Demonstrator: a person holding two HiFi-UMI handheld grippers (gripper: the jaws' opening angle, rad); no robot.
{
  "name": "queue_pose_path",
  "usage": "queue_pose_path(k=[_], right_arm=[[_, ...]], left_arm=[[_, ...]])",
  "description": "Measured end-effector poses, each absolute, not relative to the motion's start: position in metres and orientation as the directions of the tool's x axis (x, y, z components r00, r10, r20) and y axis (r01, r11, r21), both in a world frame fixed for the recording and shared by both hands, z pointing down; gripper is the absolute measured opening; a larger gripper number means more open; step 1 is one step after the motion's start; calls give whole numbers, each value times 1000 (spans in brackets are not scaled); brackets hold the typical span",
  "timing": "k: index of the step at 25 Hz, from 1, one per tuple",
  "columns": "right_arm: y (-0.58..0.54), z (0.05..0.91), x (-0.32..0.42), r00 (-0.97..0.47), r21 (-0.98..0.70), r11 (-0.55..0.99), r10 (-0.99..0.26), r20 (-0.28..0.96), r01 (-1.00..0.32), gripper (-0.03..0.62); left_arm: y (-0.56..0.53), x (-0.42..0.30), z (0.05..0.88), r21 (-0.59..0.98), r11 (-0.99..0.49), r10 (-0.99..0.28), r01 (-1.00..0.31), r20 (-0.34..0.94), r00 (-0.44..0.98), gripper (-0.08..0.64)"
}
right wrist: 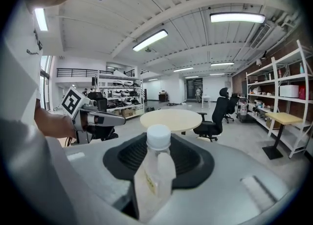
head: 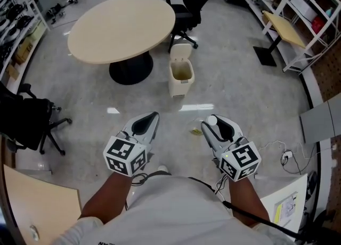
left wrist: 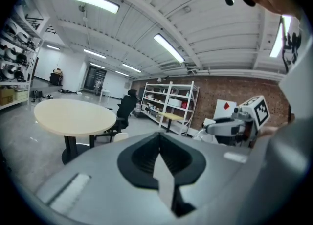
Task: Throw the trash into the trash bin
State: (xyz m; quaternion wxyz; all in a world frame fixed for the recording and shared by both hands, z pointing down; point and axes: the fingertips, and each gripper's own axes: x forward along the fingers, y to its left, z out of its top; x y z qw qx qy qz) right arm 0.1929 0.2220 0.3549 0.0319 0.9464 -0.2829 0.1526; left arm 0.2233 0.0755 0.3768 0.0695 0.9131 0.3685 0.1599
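The cream trash bin (head: 180, 76) stands on the floor with its lid up, right of the round table's foot and well ahead of both grippers. My right gripper (head: 209, 123) is shut on a small clear bottle (right wrist: 153, 172) with a white cap (head: 212, 120); the bottle stands upright between the pads. To its left, level with it, my left gripper (head: 154, 115) has its jaws together on what looks like a thin pale scrap (left wrist: 164, 176). Only the bin's lid (left wrist: 120, 136) shows over the left gripper's body.
A round beige table (head: 121, 26) stands behind the bin, with a black office chair (head: 192, 1) at its right. Another black chair (head: 29, 121) is at the left. Shelving (head: 298, 4) and a small desk (head: 283, 30) line the right wall. A yellowish scrap (head: 195, 131) lies on the floor.
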Motion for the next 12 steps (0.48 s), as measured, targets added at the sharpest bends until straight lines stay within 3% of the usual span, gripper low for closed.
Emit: queue_pose_path(k=[12], right_arm=[[217, 358, 209, 802, -36, -858, -494, 334, -513, 150]], left_arm=[[85, 242, 382, 278, -674, 739, 685, 247, 627, 9]])
